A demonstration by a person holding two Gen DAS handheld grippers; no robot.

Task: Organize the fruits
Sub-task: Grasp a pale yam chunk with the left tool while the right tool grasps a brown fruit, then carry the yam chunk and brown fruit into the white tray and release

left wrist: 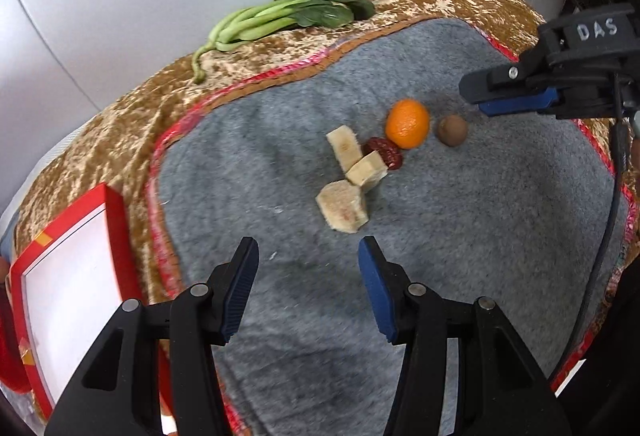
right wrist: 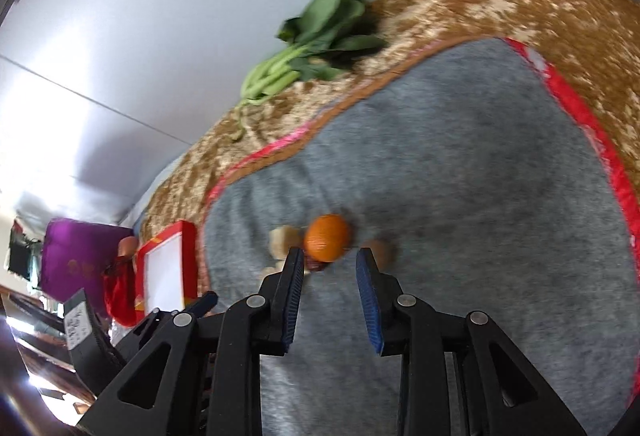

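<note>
Left gripper jaws parted, empty; right gripper likewise

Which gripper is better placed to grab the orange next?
Right. The right gripper is open with the orange lined up just ahead. The left gripper faces the banana pieces.

Both wrist views look down over the grey mat — the right's nearer, seemingly, though blurred.
</note>
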